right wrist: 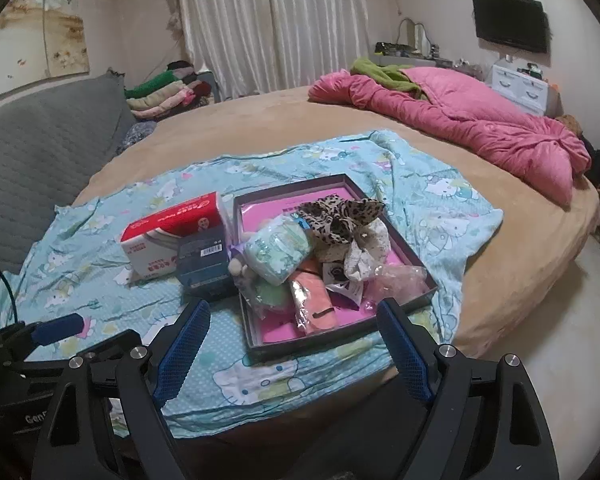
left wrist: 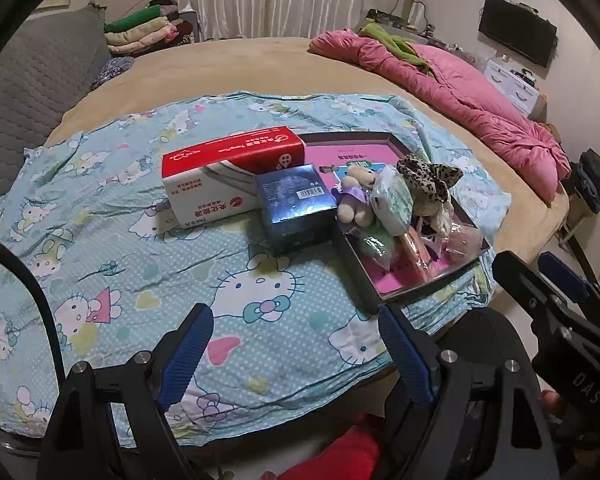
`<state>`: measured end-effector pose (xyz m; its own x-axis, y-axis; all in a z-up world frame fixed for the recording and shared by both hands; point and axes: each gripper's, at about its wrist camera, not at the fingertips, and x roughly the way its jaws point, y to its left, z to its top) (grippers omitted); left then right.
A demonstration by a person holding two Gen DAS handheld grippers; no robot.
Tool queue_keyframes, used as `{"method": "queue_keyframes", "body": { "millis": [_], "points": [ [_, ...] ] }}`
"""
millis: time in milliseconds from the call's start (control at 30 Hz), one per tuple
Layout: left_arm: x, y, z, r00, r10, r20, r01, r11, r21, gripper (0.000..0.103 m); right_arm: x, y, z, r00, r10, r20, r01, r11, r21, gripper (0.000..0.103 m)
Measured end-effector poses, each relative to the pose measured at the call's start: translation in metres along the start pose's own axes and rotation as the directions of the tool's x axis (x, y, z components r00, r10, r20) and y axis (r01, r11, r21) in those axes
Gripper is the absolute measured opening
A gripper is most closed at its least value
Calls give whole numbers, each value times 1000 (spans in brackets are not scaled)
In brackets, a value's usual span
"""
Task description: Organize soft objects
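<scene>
The left gripper (left wrist: 296, 344) is spread wide and empty, as is the right gripper (right wrist: 292, 340). The soft items (right wrist: 320, 248) are piled in the tray (right wrist: 404, 252) on the bed, directly ahead of the right gripper, the nearer one.

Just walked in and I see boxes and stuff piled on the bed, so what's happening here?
A person holds two grippers over the Hello Kitty sheet on the bed. Both the left gripper and the right gripper are open and hold nothing. Soft things already lie piled in the tray: a leopard-print scarf, a wrapped diaper, a small teddy bear. A red and white tissue box and a blue box sit beside the tray.
</scene>
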<state>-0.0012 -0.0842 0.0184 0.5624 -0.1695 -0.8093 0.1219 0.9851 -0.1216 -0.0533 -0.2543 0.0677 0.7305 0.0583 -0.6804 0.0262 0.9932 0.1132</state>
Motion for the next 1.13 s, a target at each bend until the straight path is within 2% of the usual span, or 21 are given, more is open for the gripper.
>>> {"method": "queue_keyframes", "body": {
  "millis": [400, 1133],
  "points": [
    [5, 5, -2, 1000, 1, -13, -1, 1000, -16, 84, 8, -2, -3, 1000, -7, -31, 7, 1000, 11, 86],
    [11, 6, -6, 999, 21, -30, -21, 1000, -6, 84, 15, 1, -3, 999, -7, -34, 7, 1000, 11, 86]
  ]
}}
